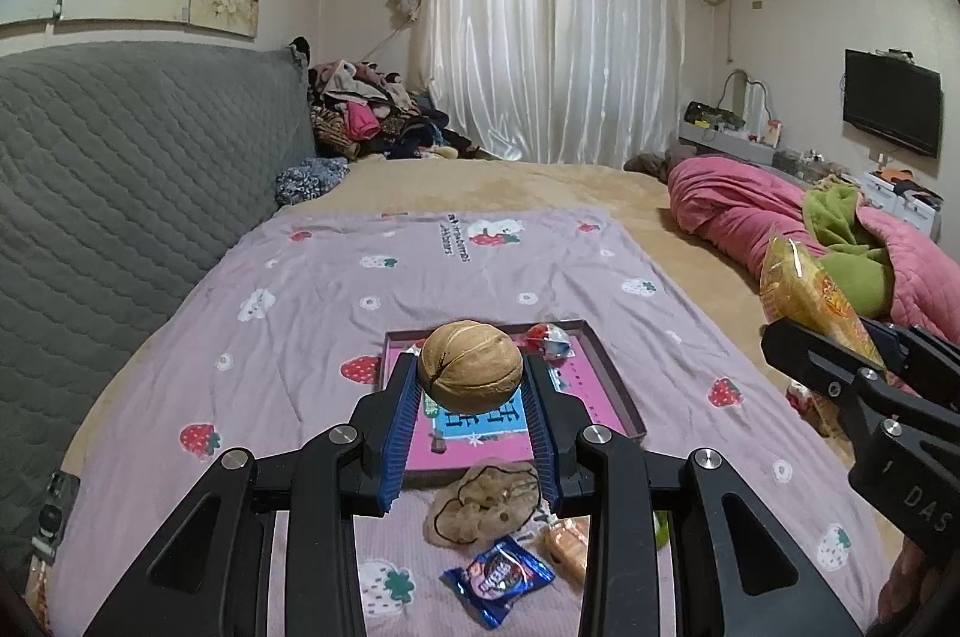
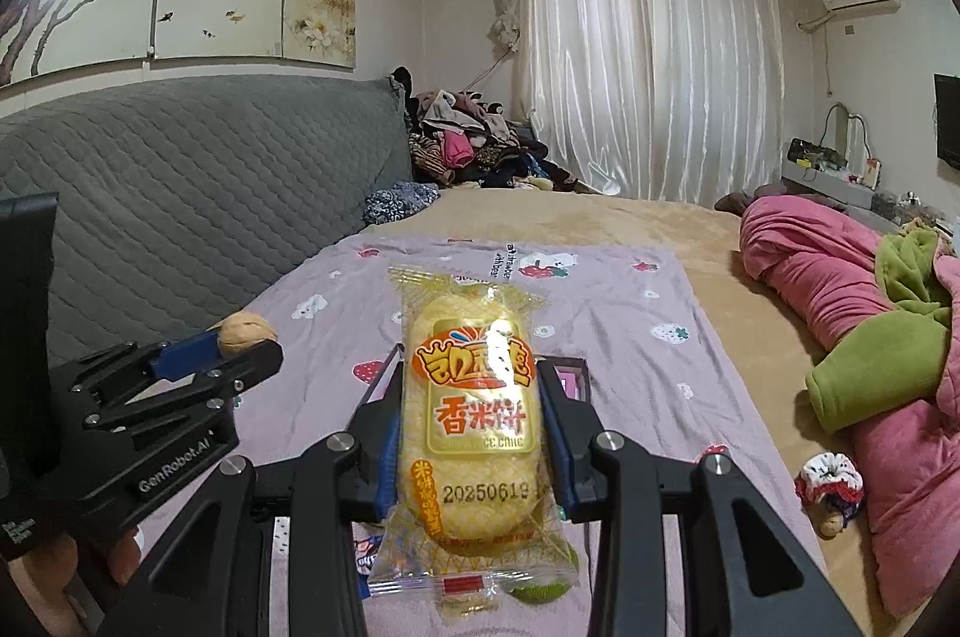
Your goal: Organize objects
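Walnut [image 1: 470,367] sits clamped in my left gripper [image 1: 471,400], rice cake [image 2: 474,415] in my right gripper [image 2: 474,433], both above the tray [image 1: 606,385]. One candy [image 1: 547,339] is in; wrappers remain on the sheet [image 1: 270,325].

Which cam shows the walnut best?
Left wrist: the walnut sits centred and large, clamped by the left gripper, shell seams sharp. The right wrist view shows it small, side-on, partly hidden by a fingertip.

Left gripper [image 1: 471,385] clamps a walnut [image 1: 470,369] above the pink tray [image 1: 606,385]. Near it on the strawberry-print sheet [image 1: 300,313]: a beige scrunchie [image 1: 483,505] and blue candy wrapper [image 1: 498,580]. At right, the right gripper [image 1: 864,349] holds a rice cake packet [image 1: 810,295].
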`<state>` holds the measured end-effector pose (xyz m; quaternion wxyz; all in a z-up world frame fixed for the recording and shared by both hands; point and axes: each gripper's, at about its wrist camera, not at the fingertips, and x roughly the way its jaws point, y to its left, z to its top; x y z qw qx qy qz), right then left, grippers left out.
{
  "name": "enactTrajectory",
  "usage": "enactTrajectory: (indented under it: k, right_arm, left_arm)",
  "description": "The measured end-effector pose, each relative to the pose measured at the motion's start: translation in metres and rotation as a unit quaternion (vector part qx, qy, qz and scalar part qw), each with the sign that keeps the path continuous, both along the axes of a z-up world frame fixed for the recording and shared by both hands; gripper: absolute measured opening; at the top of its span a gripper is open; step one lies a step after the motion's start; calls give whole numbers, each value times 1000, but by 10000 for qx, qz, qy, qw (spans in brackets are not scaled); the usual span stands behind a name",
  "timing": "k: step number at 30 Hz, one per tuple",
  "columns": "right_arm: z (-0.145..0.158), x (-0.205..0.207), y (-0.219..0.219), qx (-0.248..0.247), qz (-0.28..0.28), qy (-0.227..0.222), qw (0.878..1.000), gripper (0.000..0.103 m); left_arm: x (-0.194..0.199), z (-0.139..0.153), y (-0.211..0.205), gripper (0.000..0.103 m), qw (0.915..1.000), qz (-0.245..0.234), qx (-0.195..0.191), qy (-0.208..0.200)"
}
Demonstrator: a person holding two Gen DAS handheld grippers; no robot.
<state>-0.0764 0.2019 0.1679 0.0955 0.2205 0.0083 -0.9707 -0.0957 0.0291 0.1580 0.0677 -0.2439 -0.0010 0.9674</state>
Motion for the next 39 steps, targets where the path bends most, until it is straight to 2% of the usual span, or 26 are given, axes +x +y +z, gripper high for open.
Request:
enactTrajectory:
  k: [17, 28, 32, 39]
  right_arm:
    - [0, -74, 4, 148, -87, 30, 9998, 39]
    - [0, -120, 17, 41, -170, 168, 9997, 39]
    - [-9, -133, 17, 90, -159, 196, 9996, 39]
    - [-38, -160, 18, 70, -68, 210, 9997, 39]
  left_arm:
    - [-88, -5, -5, 35, 9999, 114, -39, -28]
    - [-139, -7, -13, 35, 9996, 215, -128, 148]
    - [-157, -18, -12, 35, 9997, 164, -90, 135]
    - [-197, -70, -11, 35, 9998, 131, 2, -128]
